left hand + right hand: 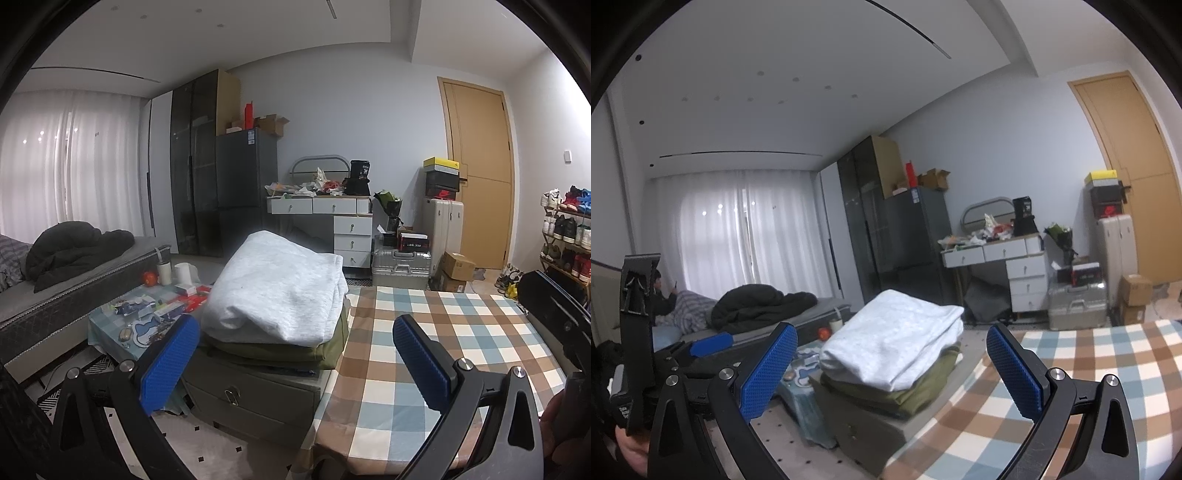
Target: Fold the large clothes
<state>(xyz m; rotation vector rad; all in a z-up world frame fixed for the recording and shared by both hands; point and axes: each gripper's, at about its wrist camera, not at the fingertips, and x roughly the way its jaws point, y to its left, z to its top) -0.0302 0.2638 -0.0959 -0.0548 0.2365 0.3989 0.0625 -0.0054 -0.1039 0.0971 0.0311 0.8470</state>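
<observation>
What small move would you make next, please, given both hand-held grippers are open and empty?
Probably swing away from the stack to fetch another garment. The white folded garment already rests on the olive one on the grey drawer unit, the checked tablecloth is bare, and the left hand-held gripper and right hand-held gripper hold nothing.

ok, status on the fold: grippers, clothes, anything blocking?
Left gripper and right gripper open, empty. White garment folded atop olive garment on grey drawer unit. Checkered tablecloth bare.

Hidden and cut off

The white garment [275, 291] covers most of the green garment [325, 350]; the checked table [443, 332] runs off-frame.
</observation>
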